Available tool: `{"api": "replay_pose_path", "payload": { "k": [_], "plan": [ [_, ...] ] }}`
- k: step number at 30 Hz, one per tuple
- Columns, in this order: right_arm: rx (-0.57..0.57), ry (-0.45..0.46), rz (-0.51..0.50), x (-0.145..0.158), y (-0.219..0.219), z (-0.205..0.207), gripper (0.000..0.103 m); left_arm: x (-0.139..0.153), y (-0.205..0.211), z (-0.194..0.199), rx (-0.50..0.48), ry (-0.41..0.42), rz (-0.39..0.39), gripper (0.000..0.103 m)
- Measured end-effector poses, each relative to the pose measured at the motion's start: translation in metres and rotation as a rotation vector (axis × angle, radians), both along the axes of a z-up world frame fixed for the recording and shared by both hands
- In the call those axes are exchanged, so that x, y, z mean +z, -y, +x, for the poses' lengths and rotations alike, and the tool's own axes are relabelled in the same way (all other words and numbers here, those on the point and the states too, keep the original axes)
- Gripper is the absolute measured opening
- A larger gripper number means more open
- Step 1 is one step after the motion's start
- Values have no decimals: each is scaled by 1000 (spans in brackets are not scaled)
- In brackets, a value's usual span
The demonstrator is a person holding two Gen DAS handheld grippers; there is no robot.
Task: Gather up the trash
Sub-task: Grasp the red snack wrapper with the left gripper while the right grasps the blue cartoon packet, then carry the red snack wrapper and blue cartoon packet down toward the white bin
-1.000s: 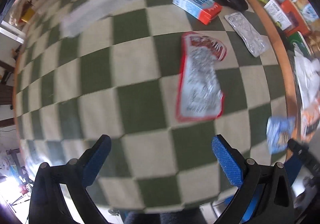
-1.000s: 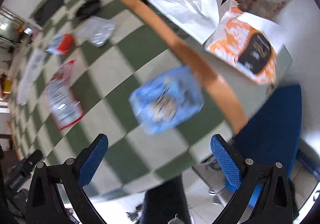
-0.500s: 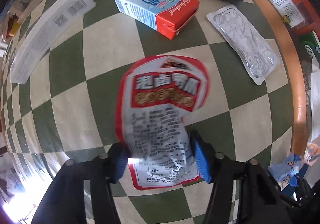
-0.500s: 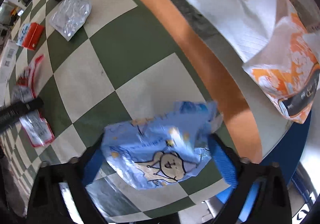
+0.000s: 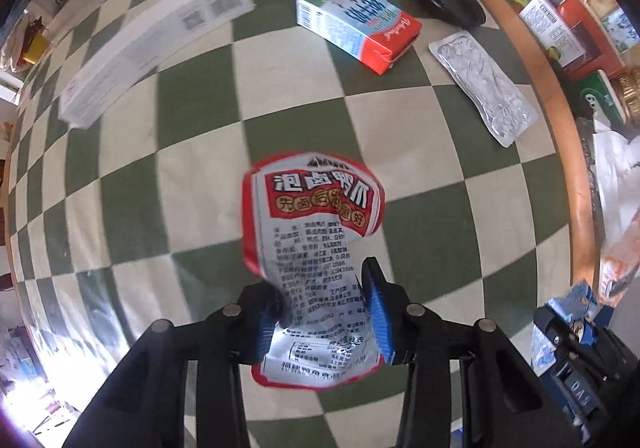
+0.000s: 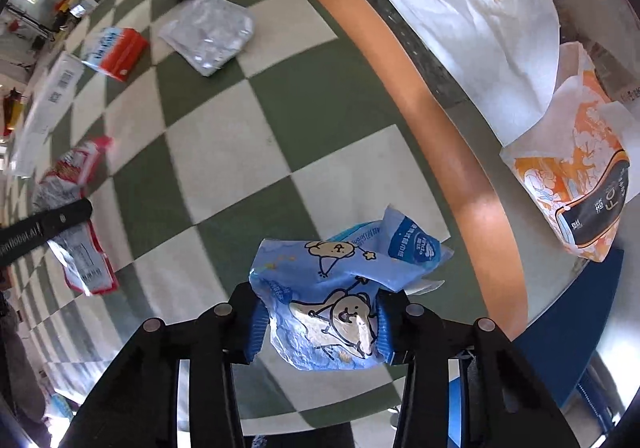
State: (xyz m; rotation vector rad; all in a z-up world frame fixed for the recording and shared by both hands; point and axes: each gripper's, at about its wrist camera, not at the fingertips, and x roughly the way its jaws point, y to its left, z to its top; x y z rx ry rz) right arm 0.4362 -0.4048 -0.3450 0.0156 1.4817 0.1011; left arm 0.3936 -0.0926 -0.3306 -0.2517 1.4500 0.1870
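On the left of the checked tablecloth [image 5: 192, 135], a long white box [image 5: 156, 43] is seen lying flat. Toward the middle, a red and silver snack wrapper [image 5: 312, 248] is pinched between the blue pads [image 5: 374, 312] of the left gripper [image 5: 320, 312], whose fingers are drawn in close on its lower part; its printed top is raised clear of the cloth. Beyond it, a milk carton [image 5: 360, 23], a black lid [image 5: 448, 3] and a silver pouch [image 5: 484, 87] are spread out. Further right, a crumpled blue wrapper [image 6: 340, 288] with a bear drawing is clamped in the narrowly closed right gripper [image 6: 318, 328], near the table's wooden rim [image 6: 440, 135]. White paper [image 6: 480, 19] and an orange bag [image 6: 576, 183] lie past the rim.
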Motion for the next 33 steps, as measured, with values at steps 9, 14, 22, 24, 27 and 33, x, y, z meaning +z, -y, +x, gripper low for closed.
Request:
{"api": "replay_pose_path", "payload": {
  "k": [9, 14, 22, 24, 27, 33],
  "plan": [
    [54, 32, 59, 22, -25, -20, 42, 9, -27, -51, 49, 30, -31, 26],
    [92, 61, 75, 36, -61, -52, 41, 24, -37, -78, 60, 67, -27, 23],
    [124, 118, 104, 62, -89, -101, 38, 34, -59, -122, 95, 109, -18, 22],
    [122, 141, 120, 71, -92, -115, 37, 36, -58, -129, 98, 130, -11, 22],
    [121, 173, 149, 84, -98, -139, 35, 44, -63, -151, 98, 161, -15, 22],
    [137, 217, 215, 100, -116, -187, 32, 56, -76, -217, 102, 210, -25, 22]
  ]
}}
